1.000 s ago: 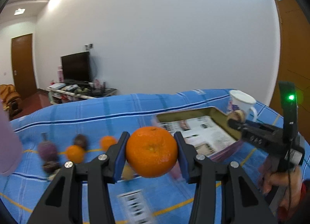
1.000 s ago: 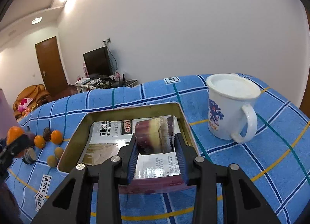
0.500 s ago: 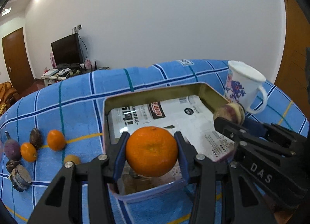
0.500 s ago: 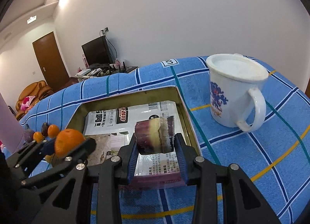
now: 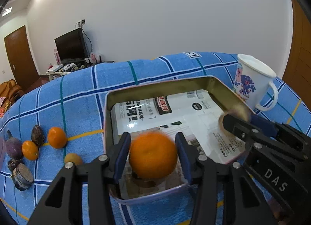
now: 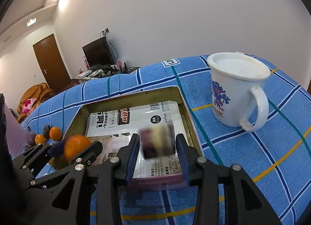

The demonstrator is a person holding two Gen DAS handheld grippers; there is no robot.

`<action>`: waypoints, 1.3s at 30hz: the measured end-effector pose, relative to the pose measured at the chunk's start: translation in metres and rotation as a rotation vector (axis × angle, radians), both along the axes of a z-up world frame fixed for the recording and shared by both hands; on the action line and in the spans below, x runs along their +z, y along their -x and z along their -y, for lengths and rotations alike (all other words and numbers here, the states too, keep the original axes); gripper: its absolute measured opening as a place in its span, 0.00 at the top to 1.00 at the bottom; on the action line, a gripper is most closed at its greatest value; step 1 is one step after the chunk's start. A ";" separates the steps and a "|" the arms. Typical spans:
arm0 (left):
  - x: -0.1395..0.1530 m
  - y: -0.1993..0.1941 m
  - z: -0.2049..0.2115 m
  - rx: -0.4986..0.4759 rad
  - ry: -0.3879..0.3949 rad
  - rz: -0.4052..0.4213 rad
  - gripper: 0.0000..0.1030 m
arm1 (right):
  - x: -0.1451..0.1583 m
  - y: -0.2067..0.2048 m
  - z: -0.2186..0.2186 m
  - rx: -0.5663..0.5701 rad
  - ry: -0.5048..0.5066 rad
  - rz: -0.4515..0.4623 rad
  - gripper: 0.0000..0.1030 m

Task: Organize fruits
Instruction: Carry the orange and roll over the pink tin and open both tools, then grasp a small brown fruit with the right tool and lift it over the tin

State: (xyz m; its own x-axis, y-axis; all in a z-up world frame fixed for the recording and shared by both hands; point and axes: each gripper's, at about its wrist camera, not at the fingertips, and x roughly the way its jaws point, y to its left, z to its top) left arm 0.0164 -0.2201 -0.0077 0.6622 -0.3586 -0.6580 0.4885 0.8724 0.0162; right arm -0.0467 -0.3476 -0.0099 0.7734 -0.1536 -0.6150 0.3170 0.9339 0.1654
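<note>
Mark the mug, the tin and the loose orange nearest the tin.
mug (image 6: 231, 96), right wrist view, on its printed side.
tin (image 5: 155, 87), left wrist view, on its far wall.
orange (image 5: 57, 137), left wrist view, on its middle.

Both wrist views angled down (close), sharing tin tray (image 5: 108, 108).

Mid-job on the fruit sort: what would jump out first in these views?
A blurred orange sits between the left gripper's fingers over the near end of the paper-lined metal tin. Beside it, the right gripper's jaws are opening around a blurred purple-and-yellow fruit piece above the tin, with a white lidded mug to its right.
</note>
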 end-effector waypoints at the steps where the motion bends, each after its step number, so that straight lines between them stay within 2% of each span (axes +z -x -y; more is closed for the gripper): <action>1: 0.000 0.001 0.000 0.005 -0.002 0.007 0.51 | 0.000 0.001 0.000 0.004 -0.007 0.006 0.55; 3: 0.002 0.003 -0.001 0.013 -0.003 0.025 0.45 | 0.001 0.002 0.001 0.009 -0.021 0.016 0.49; 6: 0.008 0.010 -0.006 0.032 0.002 0.083 0.24 | 0.005 0.006 0.000 0.007 -0.029 0.047 0.48; 7: 0.012 0.015 -0.009 0.039 0.008 0.120 0.14 | 0.008 0.008 0.000 0.005 -0.026 0.066 0.48; 9: 0.019 0.024 -0.014 0.073 0.008 0.197 0.00 | 0.012 0.013 0.000 -0.005 -0.018 0.106 0.48; 12: 0.027 0.035 -0.020 0.093 0.018 0.275 0.00 | 0.017 0.020 -0.001 -0.026 0.002 0.160 0.47; 15: 0.031 0.042 -0.026 0.097 0.016 0.308 0.00 | 0.020 0.025 -0.002 -0.041 0.018 0.200 0.47; 19: 0.032 0.048 -0.039 0.149 -0.019 0.364 0.00 | 0.021 0.030 -0.004 -0.059 0.040 0.234 0.47; 23: 0.029 0.052 -0.059 0.224 -0.066 0.431 0.00 | 0.030 0.045 -0.010 -0.071 0.091 0.338 0.47; 25: 0.028 0.050 -0.070 0.248 -0.070 0.423 0.00 | 0.036 0.057 -0.019 -0.076 0.150 0.411 0.33; 26: 0.028 0.049 -0.076 0.260 -0.060 0.416 0.00 | 0.038 0.060 -0.024 -0.086 0.186 0.431 0.19; 29: 0.028 0.049 -0.095 0.293 -0.024 0.397 0.00 | 0.042 0.062 -0.032 -0.103 0.240 0.445 0.17; 39: 0.025 0.055 -0.112 0.304 -0.017 0.379 0.00 | 0.037 0.061 -0.023 -0.137 0.165 0.378 0.17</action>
